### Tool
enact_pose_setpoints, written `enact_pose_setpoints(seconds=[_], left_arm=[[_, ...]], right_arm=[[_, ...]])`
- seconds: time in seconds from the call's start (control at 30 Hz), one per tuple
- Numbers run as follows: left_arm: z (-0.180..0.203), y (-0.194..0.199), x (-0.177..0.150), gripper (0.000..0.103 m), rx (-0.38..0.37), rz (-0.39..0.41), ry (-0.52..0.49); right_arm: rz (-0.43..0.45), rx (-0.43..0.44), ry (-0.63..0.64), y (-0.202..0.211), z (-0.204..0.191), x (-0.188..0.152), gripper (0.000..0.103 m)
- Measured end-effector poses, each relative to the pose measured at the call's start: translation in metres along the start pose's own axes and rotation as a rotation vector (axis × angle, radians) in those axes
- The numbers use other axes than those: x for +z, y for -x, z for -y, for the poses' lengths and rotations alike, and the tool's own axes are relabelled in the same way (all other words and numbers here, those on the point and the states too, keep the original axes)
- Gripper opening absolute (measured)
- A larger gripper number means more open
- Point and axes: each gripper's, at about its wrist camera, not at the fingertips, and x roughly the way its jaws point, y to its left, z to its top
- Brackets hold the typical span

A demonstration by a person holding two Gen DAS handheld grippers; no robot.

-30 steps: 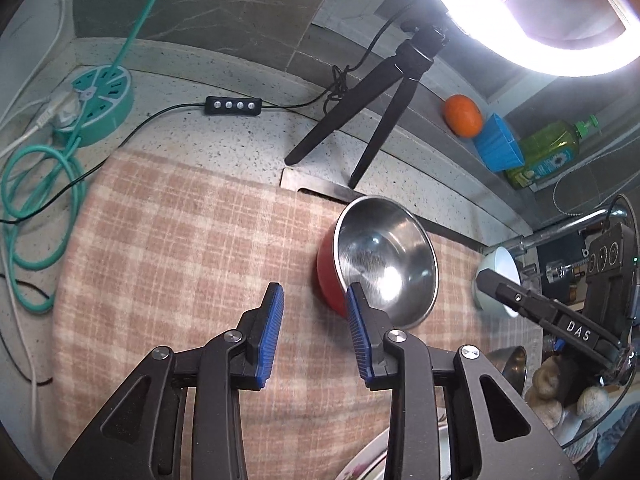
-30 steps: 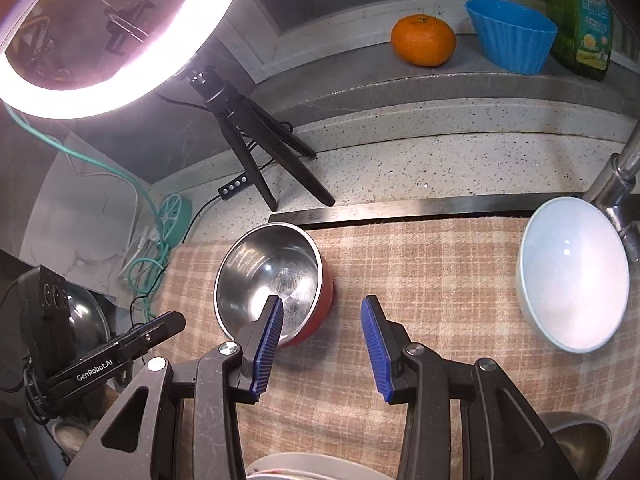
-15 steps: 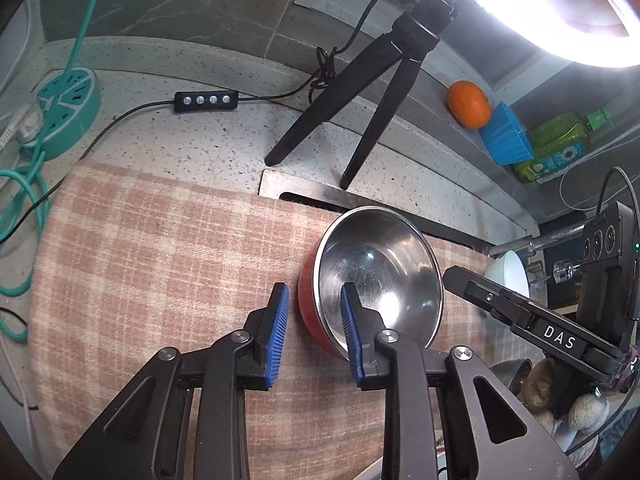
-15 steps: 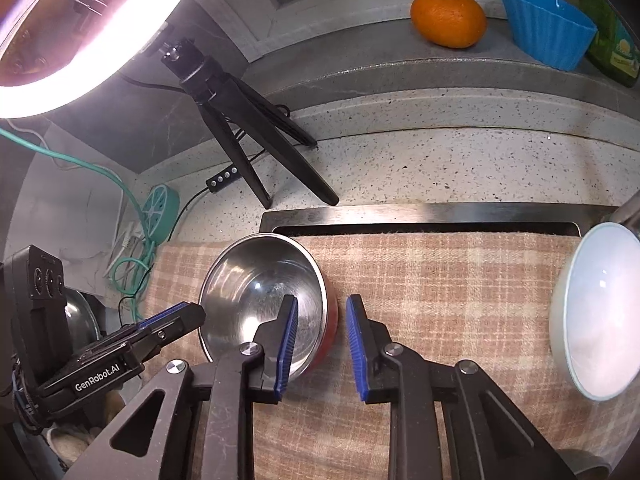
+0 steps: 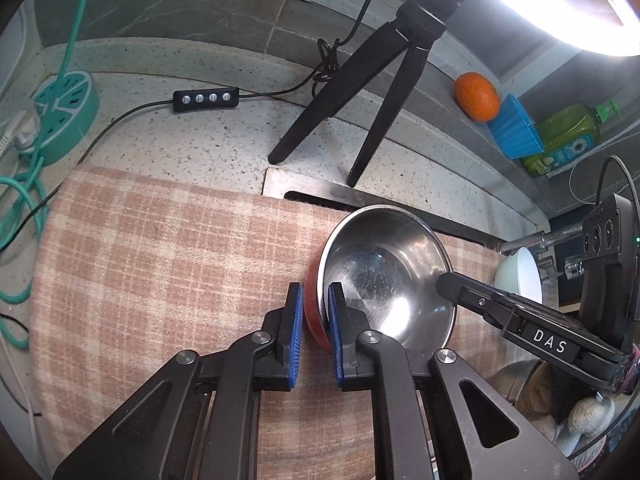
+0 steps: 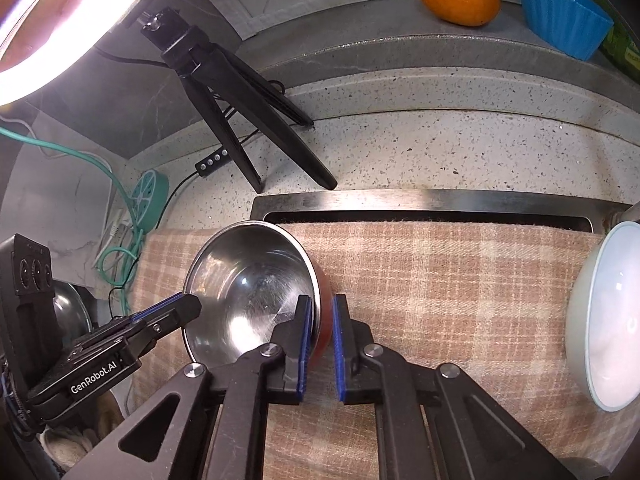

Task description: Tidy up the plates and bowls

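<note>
Now steel bowl [image 5: 384, 276], red outside, shiny scratched inside; left gripper [image 5: 314, 312] and right gripper [image 6: 322, 320] fingers clamped on opposite rims.

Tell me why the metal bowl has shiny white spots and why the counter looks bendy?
Left wrist view: the ring light glares at top right and mirrors as bright patches inside the steel bowl. Right wrist view: same glare at top left, and the fisheye lens curves the counter edge.

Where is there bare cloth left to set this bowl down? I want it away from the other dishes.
Free: the checked cloth left of the steel bowl, toward the green cable, and the stretch between that bowl and the white bowl. Crowded: around the tripod, and by the dishes below the right gripper.
</note>
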Motion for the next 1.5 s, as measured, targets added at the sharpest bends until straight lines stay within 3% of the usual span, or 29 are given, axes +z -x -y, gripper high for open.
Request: enact_pose_setpoints(seconds=[0.6, 1.5], left_arm=[[0.011, 0.014, -0.008, 0.008, -0.002, 0.018, -0.011], [0.06, 0.078, -0.041, 0.008, -0.058, 0.102, -0.098]], right_arm=[[0.016, -0.002, 0.009, 0.018, -0.006, -0.007, 0.005], [0.121, 0.01, 0.032, 0.107, -0.01, -0.046, 0.005]])
